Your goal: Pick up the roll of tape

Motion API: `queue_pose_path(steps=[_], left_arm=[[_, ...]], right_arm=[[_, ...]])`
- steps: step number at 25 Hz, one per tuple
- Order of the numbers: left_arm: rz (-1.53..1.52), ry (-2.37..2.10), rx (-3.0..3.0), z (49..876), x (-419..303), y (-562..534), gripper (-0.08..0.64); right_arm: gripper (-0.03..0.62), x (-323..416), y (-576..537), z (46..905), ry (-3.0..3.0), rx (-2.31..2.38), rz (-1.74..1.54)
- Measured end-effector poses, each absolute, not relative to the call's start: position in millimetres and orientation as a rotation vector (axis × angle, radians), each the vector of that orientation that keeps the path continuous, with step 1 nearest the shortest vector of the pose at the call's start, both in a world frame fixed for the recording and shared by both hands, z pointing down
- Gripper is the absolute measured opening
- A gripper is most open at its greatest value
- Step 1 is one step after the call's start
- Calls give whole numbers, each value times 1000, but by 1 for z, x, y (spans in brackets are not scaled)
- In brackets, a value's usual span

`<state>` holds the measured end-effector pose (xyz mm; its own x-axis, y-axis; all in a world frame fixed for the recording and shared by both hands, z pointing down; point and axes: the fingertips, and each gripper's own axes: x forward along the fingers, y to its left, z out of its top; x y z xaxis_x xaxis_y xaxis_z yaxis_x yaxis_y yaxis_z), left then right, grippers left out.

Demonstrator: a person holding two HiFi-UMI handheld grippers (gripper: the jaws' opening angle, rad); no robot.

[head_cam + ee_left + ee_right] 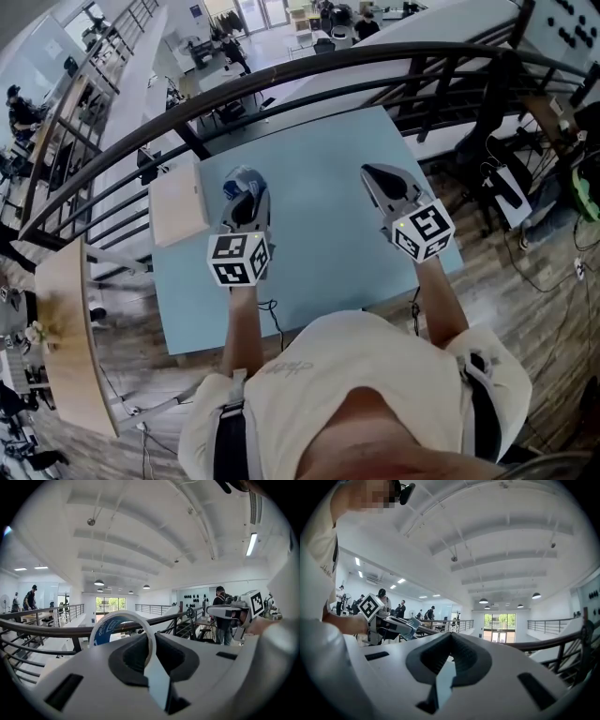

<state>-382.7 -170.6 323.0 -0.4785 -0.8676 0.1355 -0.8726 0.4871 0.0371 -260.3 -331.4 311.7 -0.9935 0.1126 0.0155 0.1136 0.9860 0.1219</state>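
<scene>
"How many grippers?"

"Two, each with one marker cube, both over the one blue table (pixel 319 234)."

"And the tape?"

"One roll (pixel 104 629). It stands upright in the left gripper (pixel 249 195), off the table. The jaws are narrowed onto the ring's wall, one inside the ring and one outside."

"The right gripper (pixel 378 176)?"

"Its jaws are together with nothing between them."

"Anything else down there?"

"One pale box (pixel 178 202), at the table's left edge, beside the left gripper."
</scene>
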Motion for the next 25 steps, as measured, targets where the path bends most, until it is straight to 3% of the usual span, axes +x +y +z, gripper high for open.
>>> queue_pose_path(steps=[25], left_arm=[[33,-2595,1564,313,-376,-161,55]], right_arm=[[5,-252,-310,301,-3125,-199,-273]])
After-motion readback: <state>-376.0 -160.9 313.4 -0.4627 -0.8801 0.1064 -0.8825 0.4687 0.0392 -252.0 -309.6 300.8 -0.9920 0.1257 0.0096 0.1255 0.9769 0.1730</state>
